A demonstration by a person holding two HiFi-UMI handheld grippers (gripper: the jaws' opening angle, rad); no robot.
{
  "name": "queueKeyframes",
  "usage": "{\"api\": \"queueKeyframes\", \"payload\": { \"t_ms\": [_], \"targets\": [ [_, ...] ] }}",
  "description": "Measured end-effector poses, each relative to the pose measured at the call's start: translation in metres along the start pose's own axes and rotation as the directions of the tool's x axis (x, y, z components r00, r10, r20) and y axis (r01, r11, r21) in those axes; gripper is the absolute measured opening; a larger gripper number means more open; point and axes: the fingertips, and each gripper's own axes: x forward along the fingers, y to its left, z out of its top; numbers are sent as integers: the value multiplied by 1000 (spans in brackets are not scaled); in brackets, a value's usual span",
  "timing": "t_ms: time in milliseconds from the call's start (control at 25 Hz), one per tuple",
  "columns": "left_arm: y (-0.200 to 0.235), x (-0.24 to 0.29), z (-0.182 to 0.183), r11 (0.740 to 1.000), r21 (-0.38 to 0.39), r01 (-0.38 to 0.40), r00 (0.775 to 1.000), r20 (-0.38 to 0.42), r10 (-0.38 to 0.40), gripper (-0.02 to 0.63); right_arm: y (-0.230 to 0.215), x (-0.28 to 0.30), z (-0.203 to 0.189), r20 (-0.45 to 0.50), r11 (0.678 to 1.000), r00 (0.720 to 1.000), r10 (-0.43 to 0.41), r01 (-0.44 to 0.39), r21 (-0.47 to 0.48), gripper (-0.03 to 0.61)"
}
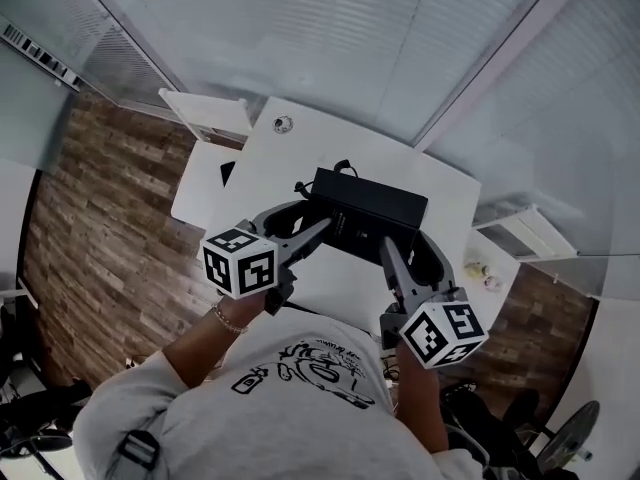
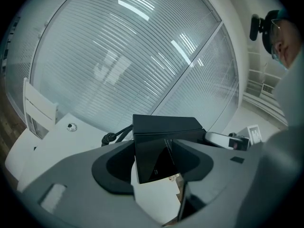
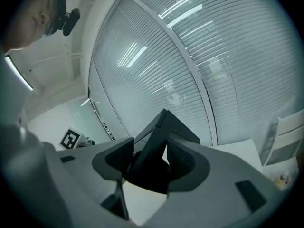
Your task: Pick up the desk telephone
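The desk telephone (image 1: 370,203) is a black boxy unit over the middle of the white desk (image 1: 300,148), with a black cord (image 1: 340,167) at its far left corner. My left gripper (image 1: 322,226) is shut on its left end, and my right gripper (image 1: 386,244) is shut on its right end. In the left gripper view the telephone (image 2: 161,129) fills the gap between the jaws of the left gripper (image 2: 154,163). In the right gripper view the telephone (image 3: 164,127) sits tilted between the jaws of the right gripper (image 3: 149,160). Whether it touches the desk cannot be told.
A round cable grommet (image 1: 283,124) sits at the desk's far left. A white shelf unit (image 1: 205,113) stands at the left and another (image 1: 520,233) at the right. Glass walls with blinds (image 1: 330,38) close the far side. Wooden floor (image 1: 100,228) lies to the left.
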Motion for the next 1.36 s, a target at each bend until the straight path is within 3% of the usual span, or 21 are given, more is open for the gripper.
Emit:
{"api": "queueKeyframes", "payload": {
  "t_ms": [480,1360],
  "targets": [
    [-21,-11,17,999,39,4,999,44,-6,230,10,-15,20,59,999,998,20,-17,-41,198],
    [-25,-15,13,999,35,3,999,40,-5,230,11,-20,17,42,998,999,21,-18,-56,198]
  ]
}}
